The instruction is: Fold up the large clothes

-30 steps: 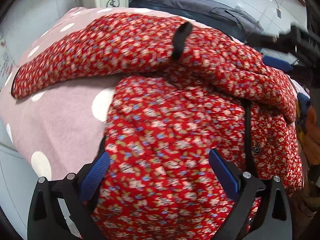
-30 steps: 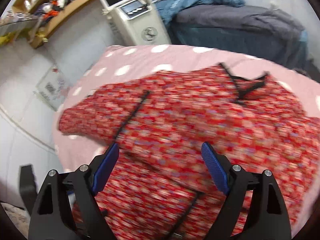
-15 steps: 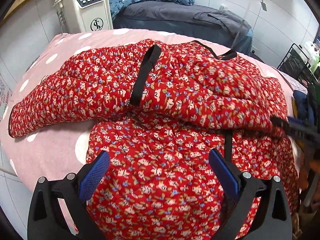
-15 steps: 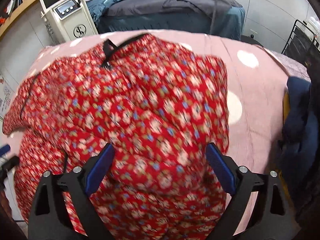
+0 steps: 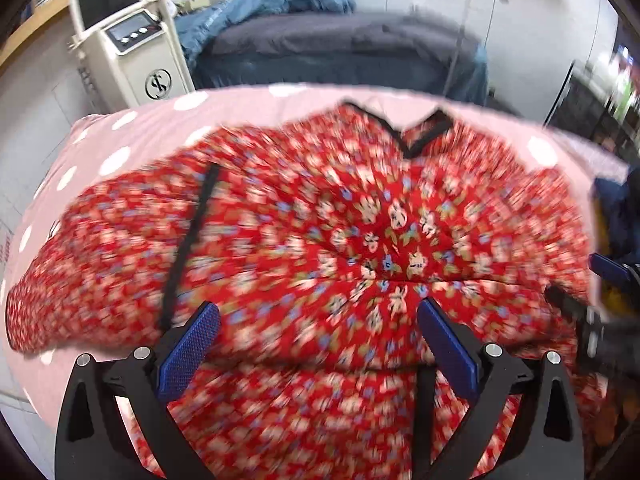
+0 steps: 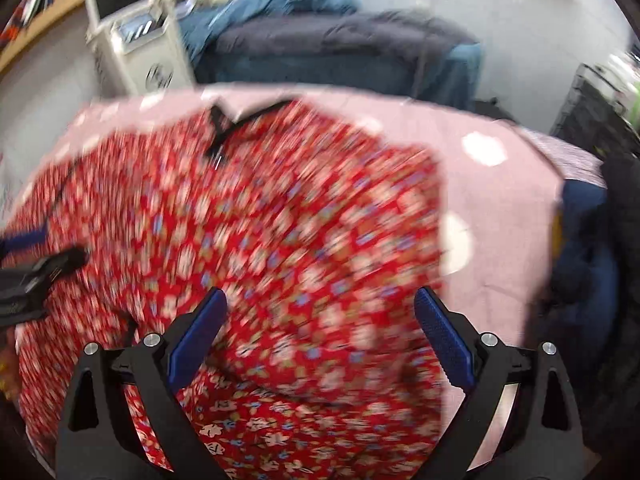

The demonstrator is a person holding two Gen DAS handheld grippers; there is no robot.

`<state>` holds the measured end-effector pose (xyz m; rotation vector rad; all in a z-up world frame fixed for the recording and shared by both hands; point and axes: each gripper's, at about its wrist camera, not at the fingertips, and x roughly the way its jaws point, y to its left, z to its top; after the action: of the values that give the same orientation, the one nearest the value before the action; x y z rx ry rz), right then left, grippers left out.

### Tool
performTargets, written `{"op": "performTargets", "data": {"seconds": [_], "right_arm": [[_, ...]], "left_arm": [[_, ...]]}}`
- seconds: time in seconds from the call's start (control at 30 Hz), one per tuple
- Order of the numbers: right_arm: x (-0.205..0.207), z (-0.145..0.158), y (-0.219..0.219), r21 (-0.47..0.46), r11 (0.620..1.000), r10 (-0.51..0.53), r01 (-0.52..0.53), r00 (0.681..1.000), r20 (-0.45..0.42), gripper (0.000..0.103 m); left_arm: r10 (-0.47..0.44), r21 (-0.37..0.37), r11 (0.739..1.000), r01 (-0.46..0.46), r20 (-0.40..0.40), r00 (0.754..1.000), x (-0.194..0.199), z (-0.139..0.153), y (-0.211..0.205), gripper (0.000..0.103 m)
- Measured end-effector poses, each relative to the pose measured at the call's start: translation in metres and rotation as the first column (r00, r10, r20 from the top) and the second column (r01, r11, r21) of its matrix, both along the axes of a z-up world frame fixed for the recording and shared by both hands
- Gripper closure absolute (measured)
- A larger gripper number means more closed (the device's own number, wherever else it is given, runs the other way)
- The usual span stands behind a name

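Observation:
A red floral quilted jacket (image 5: 320, 220) with black trim lies spread on the pink polka-dot bed cover (image 5: 120, 132), one sleeve folded across its body. My left gripper (image 5: 318, 306) hovers open over the jacket's middle, with nothing pinched between its blue pads. My right gripper (image 6: 320, 295) hangs over the jacket's (image 6: 260, 220) right part near its edge. Its jaws are opening, and cloth lies below them but not in their grip. Each gripper shows at the edge of the other's view: the right gripper (image 5: 600, 280) and the left gripper (image 6: 40, 256). Both views are motion-blurred.
A white machine with a screen (image 5: 128, 52) stands behind the bed at the left. Beyond it is a dark couch with a blue blanket (image 5: 340, 52). Dark blue clothing (image 6: 588, 240) lies at the bed's right edge, and a black rack (image 6: 592, 120) stands behind it.
My left gripper has swept to the right across the jacket. My right gripper swung from the left part to the right edge, and its jaws spread wider. The jacket stays as it lay.

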<state>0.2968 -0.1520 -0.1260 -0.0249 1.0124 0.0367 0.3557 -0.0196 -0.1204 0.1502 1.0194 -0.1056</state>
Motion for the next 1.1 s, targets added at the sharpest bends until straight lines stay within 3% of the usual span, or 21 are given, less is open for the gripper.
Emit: {"op": "performTargets", "data": {"seconds": [0.1, 0.23, 0.7, 0.8, 1.0, 1.1], "right_arm": [[0.004, -0.029, 0.02, -0.162, 0.985, 0.06, -0.063, 0.998, -0.025, 0.005], [-0.001, -0.037, 0.024, -0.18, 0.983, 0.04, -0.035, 0.999, 0.025, 0.005], [-0.003, -0.041, 0.025, -0.169, 0.985, 0.037, -0.023, 0.996, 0.077, 0.005], [-0.007, -0.039, 0.02, -0.147, 0.989, 0.036, -0.023, 0.996, 0.086, 0.005], [-0.014, -0.031, 0.014, -0.124, 0.992, 0.015, -0.01, 0.999, 0.04, 0.005], [-0.027, -0.015, 0.005, -0.066, 0.998, -0.022, 0.024, 0.999, 0.028, 0.005]], "left_arm": [[-0.014, 0.114, 0.993, 0.021, -0.058, 0.998, 0.018, -0.041, -0.015, 0.005], [0.003, 0.057, 0.998, 0.0, -0.062, 0.998, 0.032, -0.044, -0.013, 0.005], [-0.001, 0.037, 0.999, 0.003, -0.036, 0.999, 0.063, -0.046, -0.028, 0.005], [0.003, 0.033, 0.999, -0.002, -0.021, 1.0, 0.028, -0.043, -0.01, 0.005], [0.002, 0.0, 1.0, -0.002, 0.039, 0.999, 0.001, -0.029, 0.001, 0.005], [0.041, -0.077, 0.996, -0.034, 0.089, 0.995, -0.023, -0.013, 0.014, 0.006]]}}
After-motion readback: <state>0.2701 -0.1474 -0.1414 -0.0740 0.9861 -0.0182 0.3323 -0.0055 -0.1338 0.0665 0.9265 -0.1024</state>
